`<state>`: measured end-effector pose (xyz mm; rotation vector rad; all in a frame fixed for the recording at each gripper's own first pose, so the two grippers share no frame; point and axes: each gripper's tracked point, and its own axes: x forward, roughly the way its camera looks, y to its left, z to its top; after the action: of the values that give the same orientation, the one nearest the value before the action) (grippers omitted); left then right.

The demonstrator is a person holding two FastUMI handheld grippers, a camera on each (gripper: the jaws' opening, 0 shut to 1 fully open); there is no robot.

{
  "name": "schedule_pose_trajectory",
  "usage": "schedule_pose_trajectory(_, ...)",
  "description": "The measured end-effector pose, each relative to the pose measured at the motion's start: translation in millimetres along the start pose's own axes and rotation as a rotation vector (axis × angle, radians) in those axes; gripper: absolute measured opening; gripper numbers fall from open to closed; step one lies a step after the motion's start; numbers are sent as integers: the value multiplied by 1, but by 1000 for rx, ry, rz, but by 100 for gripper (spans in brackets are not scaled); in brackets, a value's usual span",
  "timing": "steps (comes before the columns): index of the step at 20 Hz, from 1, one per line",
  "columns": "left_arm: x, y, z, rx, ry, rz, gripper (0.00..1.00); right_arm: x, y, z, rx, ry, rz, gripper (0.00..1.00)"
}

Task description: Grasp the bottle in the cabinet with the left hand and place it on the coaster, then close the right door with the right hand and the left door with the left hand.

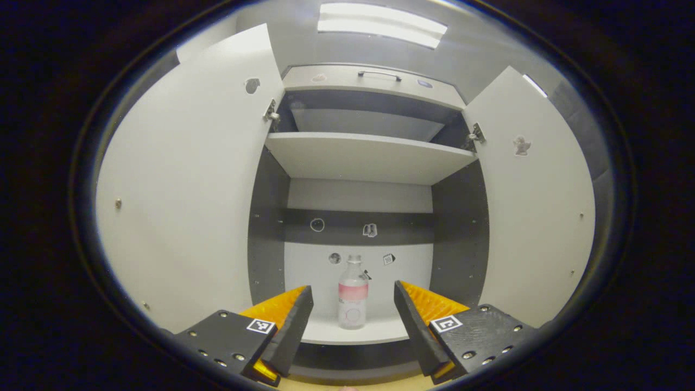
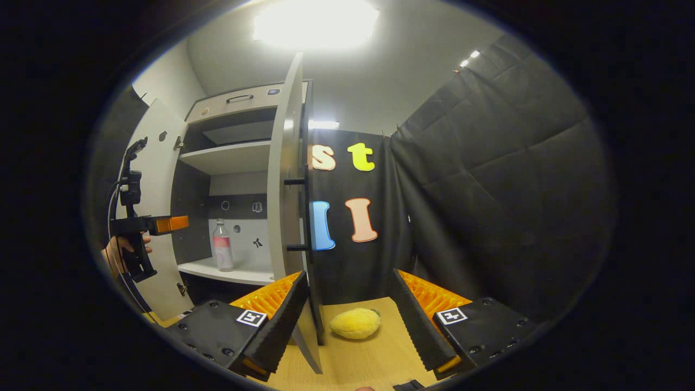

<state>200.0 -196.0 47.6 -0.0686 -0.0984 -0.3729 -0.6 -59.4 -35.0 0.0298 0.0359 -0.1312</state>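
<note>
Left tool (image 1: 353, 320) spread wide, empty, aimed square at bottle (image 1: 353, 294); bottle upright on lower shelf (image 1: 374, 332) inside cabinet, centred between the fingers but farther in, not touched; both doors open, left door (image 1: 184, 190) and right door (image 1: 535, 201) flanking. Right tool (image 2: 350, 320) also spread, empty, low over surface (image 2: 353, 364) beside right door edge, yellow plush (image 2: 355, 323) ahead. Step in hand, likely: reach for bottle; go straight in, level, close on the body below the neck, don't nudge it over; coaster location cannot tell.
</note>
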Motion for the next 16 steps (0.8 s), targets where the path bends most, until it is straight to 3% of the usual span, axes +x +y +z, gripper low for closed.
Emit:
schedule_pose_trajectory(7,71,-1,-39,-3,58,-43,88,8,-5,-8,-27,13,-71,97)
schedule_pose_trajectory(8,80,-1,-46,-2,66,-47,92,9,-6,-9,-31,15,-82,97)
schedule_pose_trajectory(11,105,1,-67,-3,100,-60,88,10,-7,-14,-40,27,-110,98)
schedule_pose_trajectory(12,113,1,-75,-2,117,-65,80,9,-7,-15,-42,31,-120,98)
schedule_pose_trajectory(13,118,1,-82,-5,129,-66,88,9,-8,-16,-44,32,-130,98)
schedule_pose_trajectory(16,136,6,-94,-24,155,-63,88,10,-8,-19,-44,38,-155,98)
